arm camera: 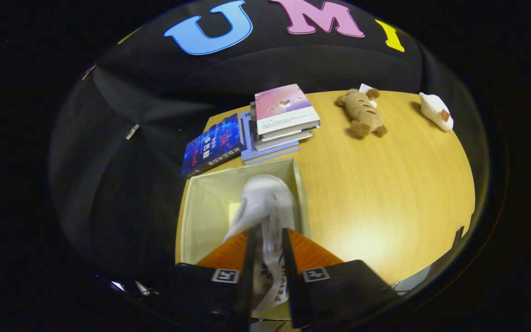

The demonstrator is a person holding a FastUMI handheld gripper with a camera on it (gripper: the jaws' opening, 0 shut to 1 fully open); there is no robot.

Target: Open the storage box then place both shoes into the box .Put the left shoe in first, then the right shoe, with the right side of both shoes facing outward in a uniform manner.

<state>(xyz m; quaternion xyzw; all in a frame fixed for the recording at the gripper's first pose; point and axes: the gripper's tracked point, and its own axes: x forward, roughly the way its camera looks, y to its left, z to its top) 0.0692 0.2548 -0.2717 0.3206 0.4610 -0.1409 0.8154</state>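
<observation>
Shoe (265, 207) clamped between my gripper (268, 263) fingers, jaws nearly closed on it, hanging over the open box (201, 207) | box sits on the wooden table (385, 184) | beyond: stack of books (279, 124), blue book (212, 145) | farther: plush toy (362, 113), white toy (437, 110)

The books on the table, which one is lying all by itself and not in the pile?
The dark blue book. It lies flat beside the stack of books, beyond the open box. The gripper holds a white shoe over that box.
</observation>
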